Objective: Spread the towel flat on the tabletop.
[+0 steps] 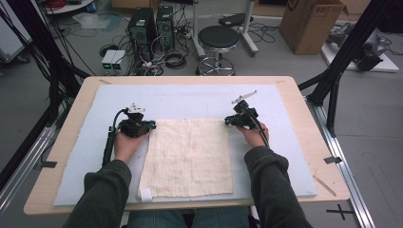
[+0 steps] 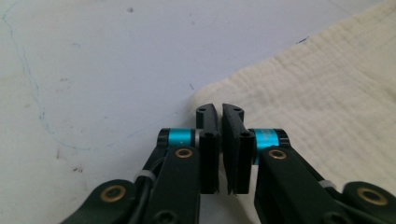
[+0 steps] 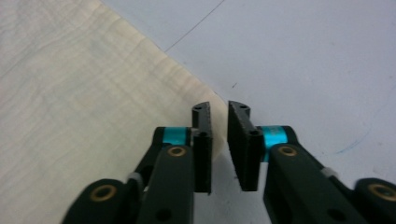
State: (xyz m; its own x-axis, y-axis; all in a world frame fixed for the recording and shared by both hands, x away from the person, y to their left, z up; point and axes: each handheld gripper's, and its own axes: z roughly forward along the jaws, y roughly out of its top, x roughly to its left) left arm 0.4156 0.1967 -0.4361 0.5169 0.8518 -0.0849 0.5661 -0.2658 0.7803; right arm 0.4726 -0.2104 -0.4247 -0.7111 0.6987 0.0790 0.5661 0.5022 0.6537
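Pale blue matting covers my wooden table, and on it the cream cloth lies flat, reaching from near my edge out to where my hands are. Its two far corners are what count: the far left corner sits right at the tip of my left tongs, the far right corner right at the tip of my right tongs, each hand equally near its own. Both tongs stand narrow, a thin slit between the jaws, and I see no fabric pinched in either.
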